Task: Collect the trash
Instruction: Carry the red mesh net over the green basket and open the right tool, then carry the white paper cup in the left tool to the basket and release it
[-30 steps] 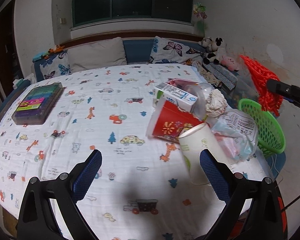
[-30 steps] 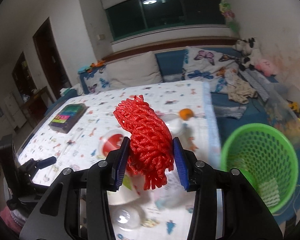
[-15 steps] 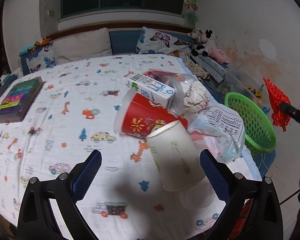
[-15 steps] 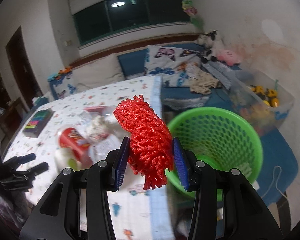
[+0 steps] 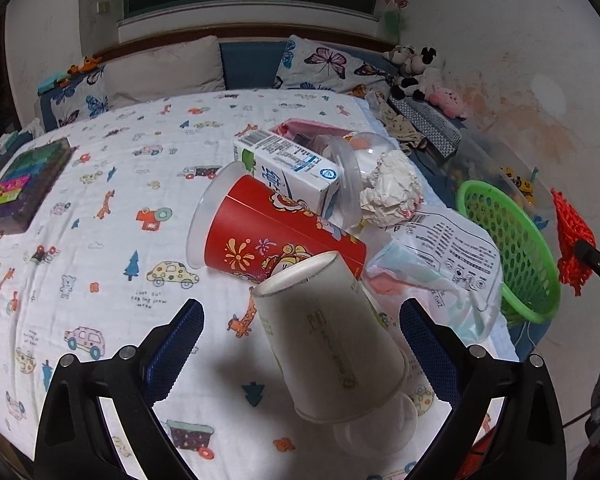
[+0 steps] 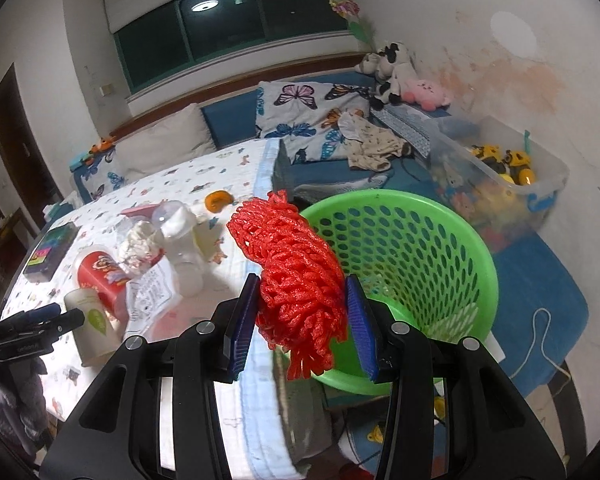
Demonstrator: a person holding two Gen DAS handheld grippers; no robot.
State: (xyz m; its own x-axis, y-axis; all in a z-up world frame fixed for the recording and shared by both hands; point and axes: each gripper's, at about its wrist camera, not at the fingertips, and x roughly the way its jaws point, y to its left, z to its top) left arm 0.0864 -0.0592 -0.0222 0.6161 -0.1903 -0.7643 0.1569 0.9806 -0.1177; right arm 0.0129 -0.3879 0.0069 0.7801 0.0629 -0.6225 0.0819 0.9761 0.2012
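The right gripper [image 6: 302, 320] is clamped on a bright red foam mesh net [image 6: 296, 280], whose frayed end hangs below the blue pads. Compared with a second ago, the net has been carried off the bed and is now held just in front of the near rim of the round green perforated plastic basket [image 6: 428, 256], which stands beside the bed and fills far more of the right wrist view than before. The left gripper [image 5: 300, 344] is held wide apart and empty, and has been brought closer to a white paper cup [image 5: 332, 344] lying tilted on the bed between its pads, untouched by them. Behind the cup, a red printed paper cup [image 5: 276, 240] is seen lying on its side, with a white milk carton [image 5: 288, 168], a crumpled white paper ball [image 5: 392, 188] and a clear printed plastic bag [image 5: 440, 264] around it on the cartoon-patterned white bedsheet [image 5: 100, 200].
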